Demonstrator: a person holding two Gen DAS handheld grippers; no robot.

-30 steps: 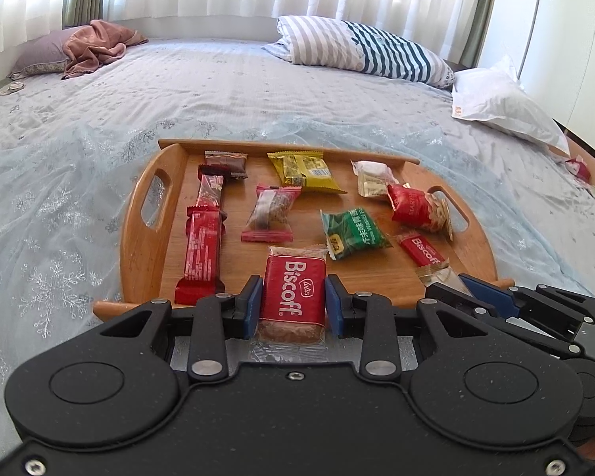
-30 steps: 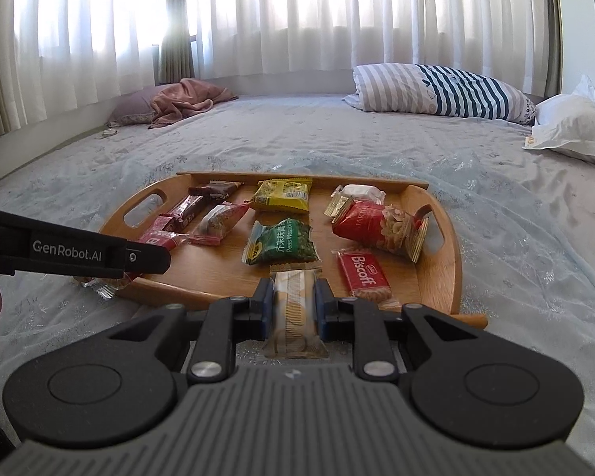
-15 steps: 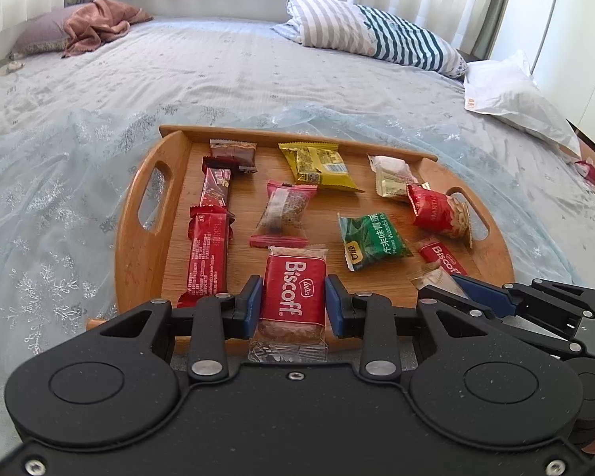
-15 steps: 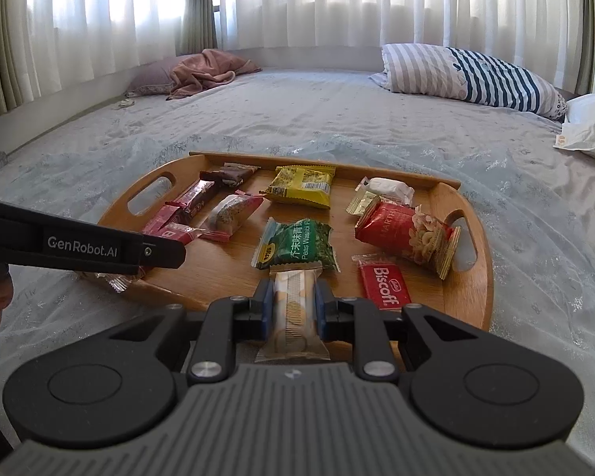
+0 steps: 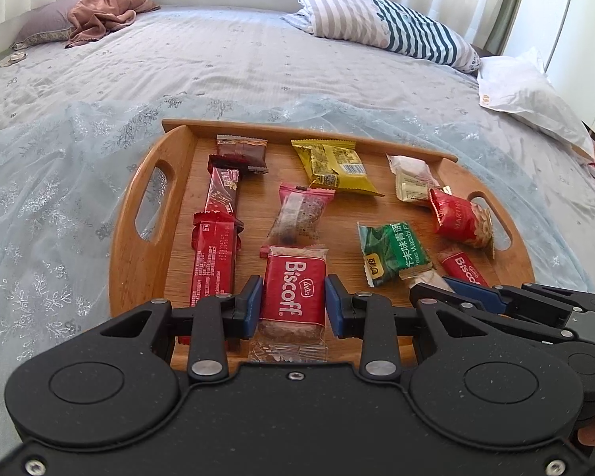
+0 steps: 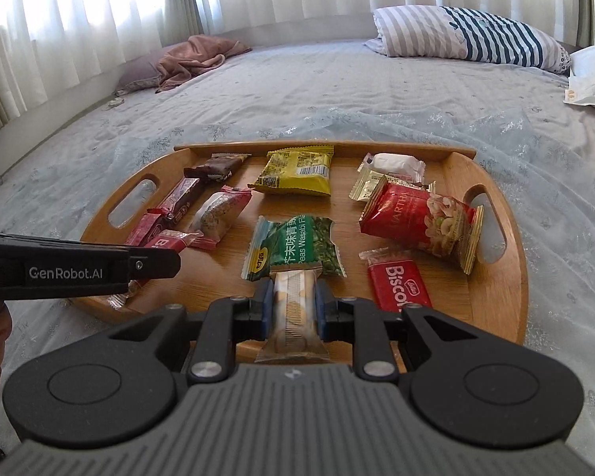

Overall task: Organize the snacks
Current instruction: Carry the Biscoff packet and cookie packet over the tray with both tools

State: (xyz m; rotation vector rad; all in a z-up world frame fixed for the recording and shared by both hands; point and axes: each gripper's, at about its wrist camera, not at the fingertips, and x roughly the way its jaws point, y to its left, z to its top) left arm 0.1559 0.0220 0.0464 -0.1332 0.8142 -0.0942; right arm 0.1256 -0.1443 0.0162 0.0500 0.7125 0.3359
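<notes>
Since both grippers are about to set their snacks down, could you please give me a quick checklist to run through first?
1. Left gripper holds its Biscoff pack squarely: ok.
2. Right gripper holds its clear biscuit pack squarely: ok.
3. Bare wood on the tray ahead of the left gripper: ok, between the red bar and the pink pack.
4. Bare wood ahead of the right gripper: not ok, the green pea bag lies right in front.
5. Grippers apart from each other: ok, though close.
6. Held packs clear of the tray floor: cannot tell.
</notes>
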